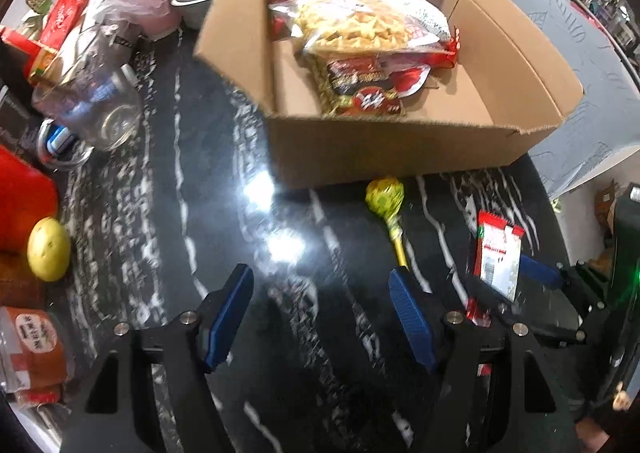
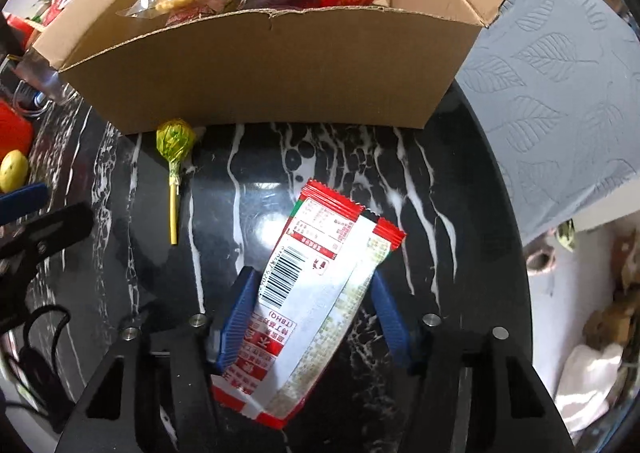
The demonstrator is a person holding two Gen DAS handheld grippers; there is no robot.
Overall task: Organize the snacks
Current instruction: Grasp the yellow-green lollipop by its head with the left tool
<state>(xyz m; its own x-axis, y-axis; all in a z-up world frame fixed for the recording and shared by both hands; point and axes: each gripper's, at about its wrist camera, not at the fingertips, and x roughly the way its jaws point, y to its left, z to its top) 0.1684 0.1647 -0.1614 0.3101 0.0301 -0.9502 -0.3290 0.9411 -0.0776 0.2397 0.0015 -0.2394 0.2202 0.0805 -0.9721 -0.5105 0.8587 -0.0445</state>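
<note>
An open cardboard box (image 1: 380,149) stands on the black marbled table (image 1: 168,213) and holds several snack bags, with a clear bag of yellow crisps (image 1: 352,25) on top. A green-wrapped lollipop (image 1: 385,195) lies just in front of the box (image 2: 260,73), also seen as the lollipop (image 2: 175,135) in the right wrist view. My right gripper (image 2: 312,277) is shut on a red-and-white snack packet (image 2: 320,245), its blue pads pressing on both long edges. My left gripper (image 1: 320,281) hangs open over bare table, left of that packet (image 1: 498,257).
A lemon (image 1: 48,249), a glass jar (image 1: 96,109), a tub of orange paste (image 1: 34,349) and red packaging crowd the table's left side. Bowls and pink cartons stand behind the box. A grey leaf-patterned cloth (image 2: 552,85) lies past the table's right edge.
</note>
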